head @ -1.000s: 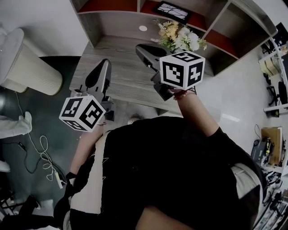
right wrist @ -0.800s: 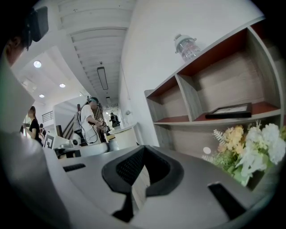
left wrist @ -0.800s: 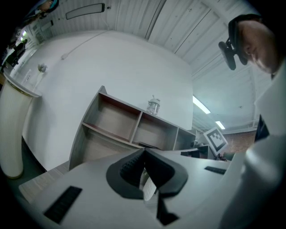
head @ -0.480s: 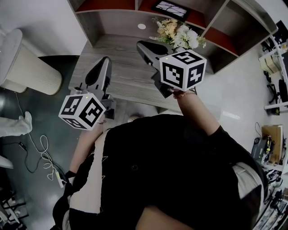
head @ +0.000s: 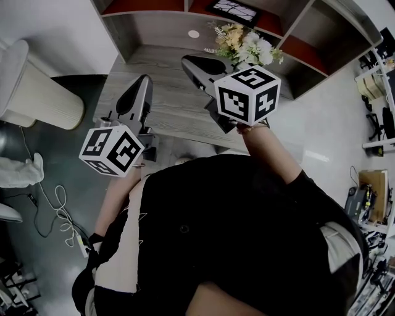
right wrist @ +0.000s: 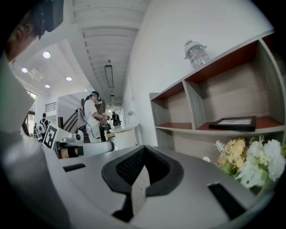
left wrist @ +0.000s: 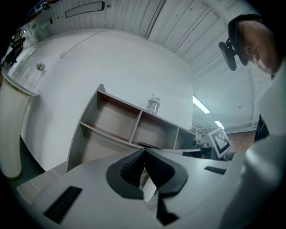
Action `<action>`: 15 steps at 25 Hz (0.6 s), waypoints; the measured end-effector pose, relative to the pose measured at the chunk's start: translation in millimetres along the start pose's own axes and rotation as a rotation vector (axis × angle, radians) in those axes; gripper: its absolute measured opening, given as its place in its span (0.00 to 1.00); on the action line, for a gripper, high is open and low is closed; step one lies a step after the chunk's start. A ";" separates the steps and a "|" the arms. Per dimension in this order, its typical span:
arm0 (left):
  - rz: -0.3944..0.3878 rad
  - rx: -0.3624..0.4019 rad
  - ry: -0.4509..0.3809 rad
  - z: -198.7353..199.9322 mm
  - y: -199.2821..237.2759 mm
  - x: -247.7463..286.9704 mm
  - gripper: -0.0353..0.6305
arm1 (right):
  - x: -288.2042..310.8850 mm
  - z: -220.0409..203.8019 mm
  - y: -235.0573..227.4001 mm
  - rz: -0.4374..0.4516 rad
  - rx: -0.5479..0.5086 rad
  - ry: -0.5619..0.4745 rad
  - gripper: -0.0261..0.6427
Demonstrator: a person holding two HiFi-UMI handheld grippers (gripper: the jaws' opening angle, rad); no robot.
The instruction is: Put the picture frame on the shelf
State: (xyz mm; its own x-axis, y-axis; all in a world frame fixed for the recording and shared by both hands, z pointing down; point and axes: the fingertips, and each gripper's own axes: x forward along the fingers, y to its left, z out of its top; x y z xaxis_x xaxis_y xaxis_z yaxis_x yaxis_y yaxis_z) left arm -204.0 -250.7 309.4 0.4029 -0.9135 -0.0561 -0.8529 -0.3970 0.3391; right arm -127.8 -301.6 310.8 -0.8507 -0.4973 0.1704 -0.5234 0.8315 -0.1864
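The black picture frame (head: 233, 8) lies flat in a red-floored compartment of the wooden shelf (head: 126, 34) behind the desk. In the right gripper view the frame (right wrist: 232, 123) rests on the shelf board (right wrist: 187, 129), above and beyond the flowers. My left gripper (head: 143, 81) hovers over the left part of the desk, jaws closed together with nothing between them (left wrist: 144, 153). My right gripper (head: 189, 60) hangs over the desk's middle, just left of the flowers, also shut and empty (right wrist: 144, 151). Both are well short of the frame.
A bunch of pale flowers (head: 245, 46) stands on the grey wooden desk (head: 166, 108) below the frame. A small white disc (head: 194, 34) lies at the desk's back. A glass jar (right wrist: 196, 53) tops the shelf. A cream cylinder (head: 31, 86) and floor cables (head: 58, 216) lie left.
The right gripper has drifted a little to the left and toward the shelf. The left gripper has barely moved. Both stay shut.
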 end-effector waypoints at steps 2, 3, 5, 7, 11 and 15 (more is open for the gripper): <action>-0.001 -0.001 0.001 -0.7 0.8 0.7 0.07 | 0.8 -0.5 -1.3 -0.003 0.001 0.000 0.05; 0.000 -0.002 0.001 -1.0 1.4 1.1 0.07 | 1.2 -0.7 -2.1 -0.005 0.004 -0.001 0.05; -0.001 -0.005 0.000 -1.5 2.4 1.8 0.07 | 1.9 -1.5 -3.5 -0.006 0.013 0.000 0.05; -0.003 -0.009 0.001 -2.2 3.1 2.4 0.07 | 2.6 -2.8 -4.1 -0.008 0.015 0.004 0.05; -0.008 -0.013 0.005 -3.4 4.1 4.1 0.07 | 3.2 -4.9 -6.2 -0.017 0.011 0.013 0.05; -0.008 -0.015 0.005 -3.3 5.5 5.1 0.07 | 3.7 -5.5 -8.1 -0.024 0.010 0.016 0.05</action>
State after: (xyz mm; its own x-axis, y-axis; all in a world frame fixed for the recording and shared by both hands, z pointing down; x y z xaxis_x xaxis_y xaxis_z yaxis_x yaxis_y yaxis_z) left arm -205.5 -257.3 314.1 0.4118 -0.9097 -0.0539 -0.8446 -0.4032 0.3524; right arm -126.5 -308.9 318.2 -0.8369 -0.5133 0.1902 -0.5444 0.8167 -0.1915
